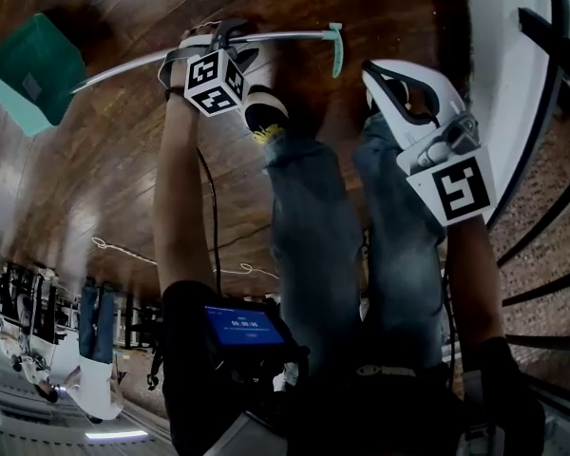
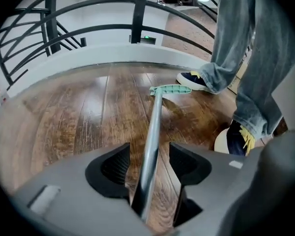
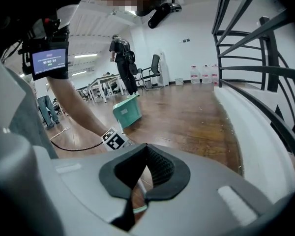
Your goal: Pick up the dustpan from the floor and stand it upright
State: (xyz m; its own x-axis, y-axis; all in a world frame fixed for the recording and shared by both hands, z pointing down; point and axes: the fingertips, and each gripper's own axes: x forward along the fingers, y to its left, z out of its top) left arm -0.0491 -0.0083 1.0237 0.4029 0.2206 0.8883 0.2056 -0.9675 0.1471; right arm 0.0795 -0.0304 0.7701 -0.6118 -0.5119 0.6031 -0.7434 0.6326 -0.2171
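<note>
Left fingers loosely astride dustpan handle

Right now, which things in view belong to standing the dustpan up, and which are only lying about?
For the job: dustpan; its metal handle; left tongs, open around that handle.
Lying about: water bottles; office chair; black railing.
</note>
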